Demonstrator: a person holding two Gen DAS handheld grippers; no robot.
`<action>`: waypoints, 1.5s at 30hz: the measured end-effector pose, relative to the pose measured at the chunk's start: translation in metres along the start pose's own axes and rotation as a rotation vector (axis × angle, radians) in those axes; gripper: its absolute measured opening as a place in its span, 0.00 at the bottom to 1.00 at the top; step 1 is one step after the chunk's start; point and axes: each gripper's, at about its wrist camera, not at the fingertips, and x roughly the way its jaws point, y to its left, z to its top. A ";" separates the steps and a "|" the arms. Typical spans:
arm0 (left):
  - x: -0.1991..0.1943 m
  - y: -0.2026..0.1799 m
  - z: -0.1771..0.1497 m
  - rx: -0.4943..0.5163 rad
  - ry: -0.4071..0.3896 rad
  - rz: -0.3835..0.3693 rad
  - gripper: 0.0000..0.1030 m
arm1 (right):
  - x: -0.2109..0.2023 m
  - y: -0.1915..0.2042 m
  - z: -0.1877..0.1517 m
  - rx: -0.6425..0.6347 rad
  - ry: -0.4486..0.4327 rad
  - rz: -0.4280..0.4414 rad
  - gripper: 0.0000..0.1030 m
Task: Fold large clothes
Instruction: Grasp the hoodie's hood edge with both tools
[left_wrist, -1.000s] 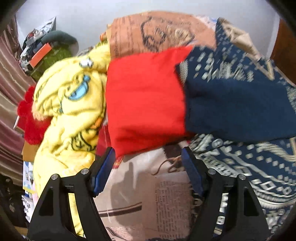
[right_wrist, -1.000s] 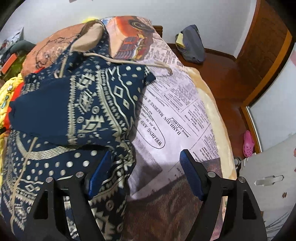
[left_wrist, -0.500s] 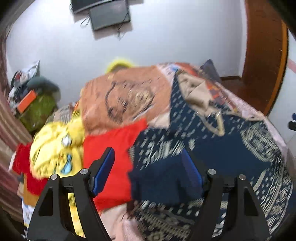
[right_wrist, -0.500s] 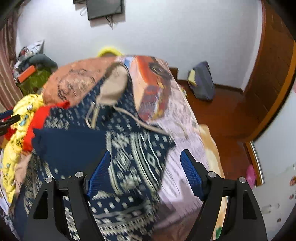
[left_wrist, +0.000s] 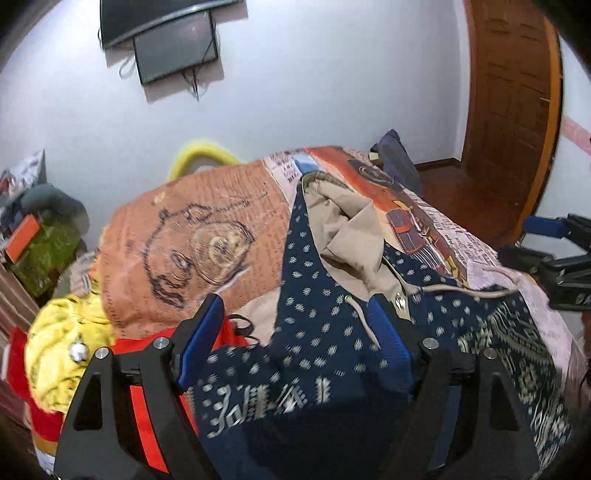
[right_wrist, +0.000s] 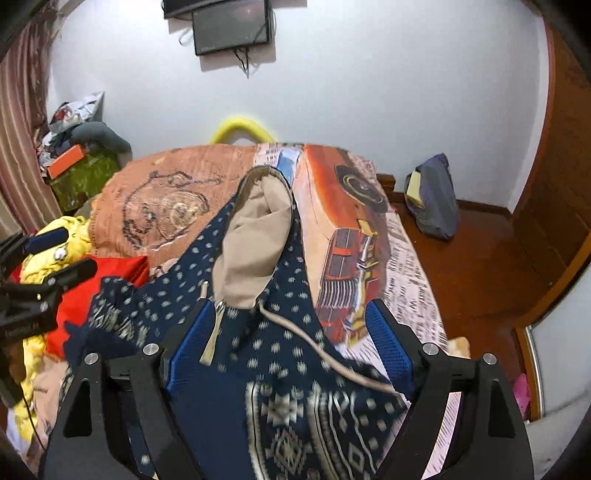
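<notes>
A navy patterned hoodie (left_wrist: 325, 325) with a beige-lined hood (left_wrist: 354, 236) and a drawstring lies spread on the bed; it also shows in the right wrist view (right_wrist: 258, 354), hood (right_wrist: 255, 243) pointing to the far wall. My left gripper (left_wrist: 295, 347) is open and empty, held above the hoodie's left part. My right gripper (right_wrist: 291, 350) is open and empty above the hoodie's chest. Each gripper shows at the edge of the other's view: the right one (left_wrist: 550, 254), the left one (right_wrist: 40, 266).
A red garment (right_wrist: 99, 284) and a yellow printed blanket (left_wrist: 62, 343) lie at the bed's left. The bed cover (right_wrist: 347, 229) has newspaper and car prints. A dark bag (right_wrist: 432, 199) sits on the wooden floor at the right. Clutter (right_wrist: 77, 155) stands at the far left, and a wooden door (left_wrist: 513, 110) at the right.
Both grippers have lifted and tilted up from close to the bed; the wall, screen and door now show. Both stayed open and empty.
</notes>
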 end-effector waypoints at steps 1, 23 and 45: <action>0.012 0.001 0.002 -0.017 0.015 -0.016 0.77 | 0.013 -0.001 0.004 0.005 0.015 -0.002 0.78; 0.209 0.037 0.004 -0.362 0.360 -0.176 0.77 | 0.212 -0.026 0.017 0.227 0.370 0.104 0.43; 0.056 0.015 0.009 -0.150 0.234 -0.282 0.12 | 0.018 -0.021 0.001 0.078 0.159 0.196 0.08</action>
